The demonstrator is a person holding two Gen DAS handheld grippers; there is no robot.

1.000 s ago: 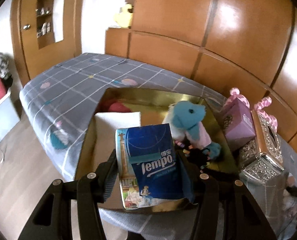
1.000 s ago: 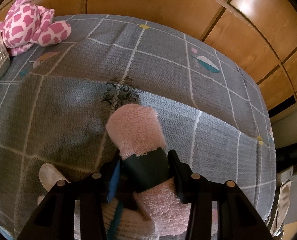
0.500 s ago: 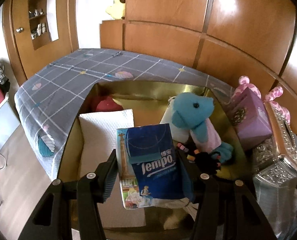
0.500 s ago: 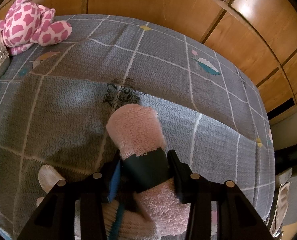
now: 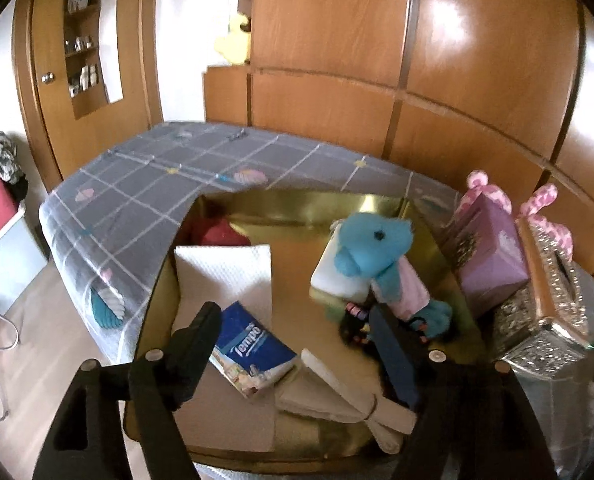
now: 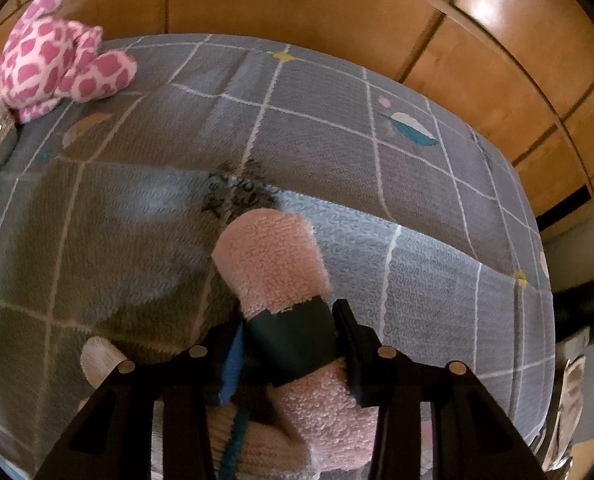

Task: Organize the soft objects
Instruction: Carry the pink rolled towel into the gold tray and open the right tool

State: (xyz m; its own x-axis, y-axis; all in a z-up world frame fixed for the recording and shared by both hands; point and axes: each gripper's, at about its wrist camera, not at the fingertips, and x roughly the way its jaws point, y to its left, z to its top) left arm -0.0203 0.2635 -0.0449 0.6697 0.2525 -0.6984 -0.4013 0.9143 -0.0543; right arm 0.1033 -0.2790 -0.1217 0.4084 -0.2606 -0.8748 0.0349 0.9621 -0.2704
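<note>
In the left wrist view my left gripper (image 5: 293, 340) is open and empty above a gold box (image 5: 297, 208) on the bed. A blue Tempo tissue pack (image 5: 253, 354) lies in the box on a white paper towel (image 5: 233, 280), between the fingers but apart from them. A blue plush toy (image 5: 373, 248) sits in the box at the right. In the right wrist view my right gripper (image 6: 285, 344) is shut on a pink fluffy sock (image 6: 273, 264) with a dark band, just above the grey bedspread (image 6: 337, 128).
A purple tissue box (image 5: 489, 256) and a silver ornate box (image 5: 545, 320) stand right of the gold box. A pink spotted plush (image 6: 53, 64) lies at the far left of the bed. More socks (image 6: 101, 356) lie under the right gripper. Wooden wall panels stand behind.
My left gripper has opened and let go of the Tempo pack, which has dropped into the gold box. The right gripper still holds the pink sock, nearly unmoved.
</note>
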